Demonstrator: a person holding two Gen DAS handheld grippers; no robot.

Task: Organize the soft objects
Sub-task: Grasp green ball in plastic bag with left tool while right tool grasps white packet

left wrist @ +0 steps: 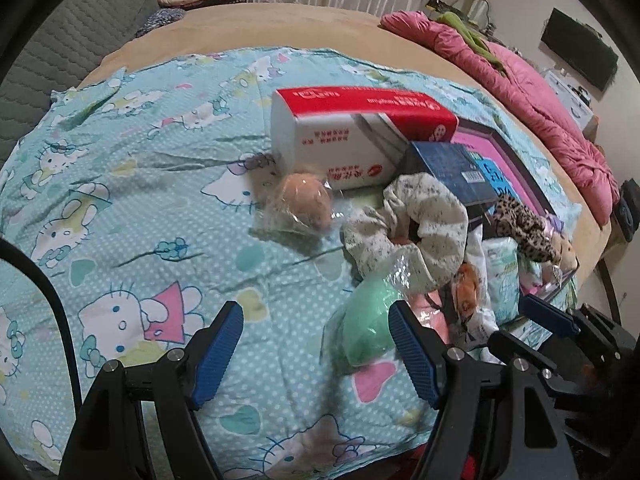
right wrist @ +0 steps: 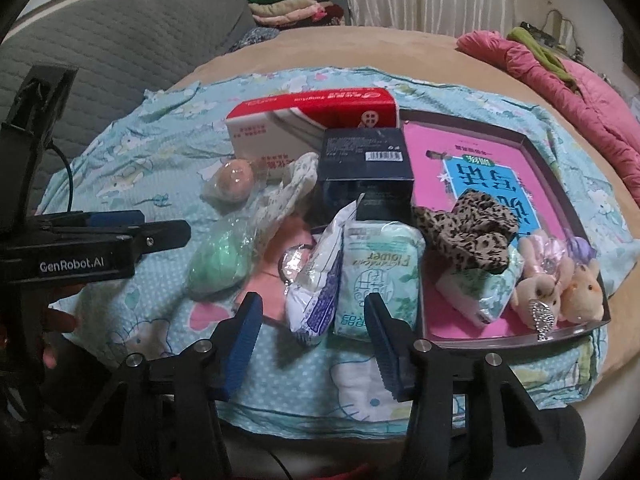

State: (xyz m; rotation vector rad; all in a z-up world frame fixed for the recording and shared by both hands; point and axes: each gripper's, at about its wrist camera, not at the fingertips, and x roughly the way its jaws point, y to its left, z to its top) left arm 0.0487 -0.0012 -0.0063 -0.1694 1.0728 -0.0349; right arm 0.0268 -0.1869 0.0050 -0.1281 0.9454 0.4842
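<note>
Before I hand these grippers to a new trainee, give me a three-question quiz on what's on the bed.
1. True or false: the leopard-print scrunchie lies inside the dark tray.
2. Multiple choice: the left gripper is (a) shut on the green wrapped ball, (b) open and holding nothing, (c) out of view.
3. Fill in: the tissue pack directly ahead of the right gripper is printed "_____".

Key: 1 true; 2 b; 3 Flower.
</note>
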